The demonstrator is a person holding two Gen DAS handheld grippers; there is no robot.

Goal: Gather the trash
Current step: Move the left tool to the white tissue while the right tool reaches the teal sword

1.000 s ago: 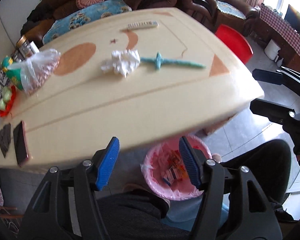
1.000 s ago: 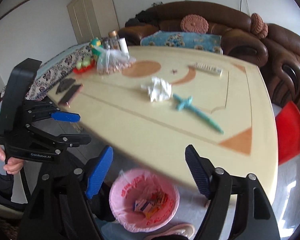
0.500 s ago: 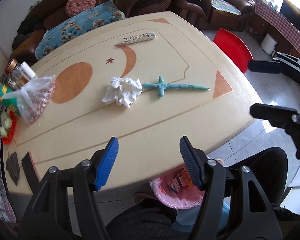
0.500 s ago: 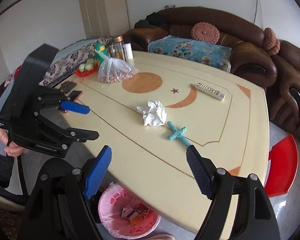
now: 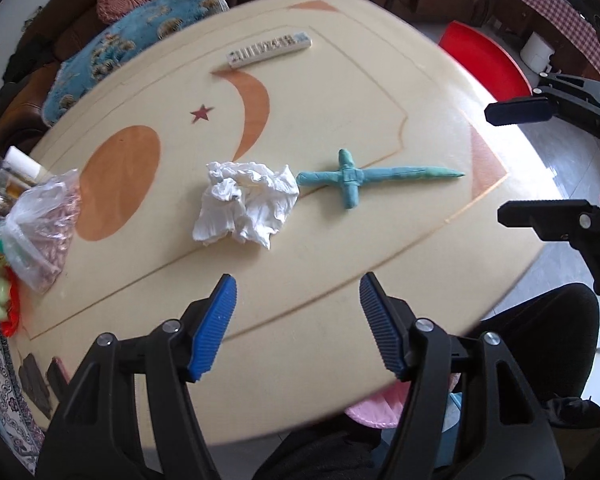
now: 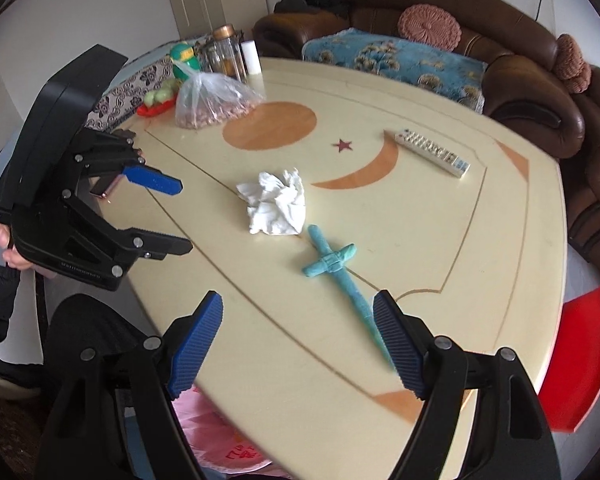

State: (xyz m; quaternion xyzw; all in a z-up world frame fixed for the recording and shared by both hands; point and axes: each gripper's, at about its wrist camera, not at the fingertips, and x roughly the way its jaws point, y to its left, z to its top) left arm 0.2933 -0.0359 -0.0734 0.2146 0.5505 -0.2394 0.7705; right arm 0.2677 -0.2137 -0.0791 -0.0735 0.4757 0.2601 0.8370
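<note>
The left gripper (image 5: 296, 308) hangs over the near edge of the table with its ribbed blue pads (image 5: 214, 322) spread wide and nothing between them; its black plastic frame fans out below. The right gripper (image 6: 298, 340) is likewise spread and empty, its ridged blue pads (image 6: 196, 344) poised above the near rim, the right-hand pad overlapping the tip of the teal piece in that view. Just ahead of the left gripper lies the crumpled white tissue paper (image 5: 246, 204) — soft, creased, bunched into a loose lump — resting on the cream oval table (image 5: 340, 280), whose glossy top carries orange inlays of a disc and crescent and a small red star. Touching or nearly touching the tissue's right side is the teal cross-shaped twist of paper (image 5: 364, 178), a long tapering stick wrapped with a short crossbar. Farther back sits a white rectangular remote control (image 5: 270, 49). At the table's left side slumps a clear plastic bag of brownish nuts (image 5: 44, 232), with glass jars (image 6: 224, 54) behind it. Below the near table edge a sliver of the pink-lined trash bin (image 6: 224, 432) shows — mostly hidden. A brown leather sofa (image 6: 540, 92) curves around the far side.
</note>
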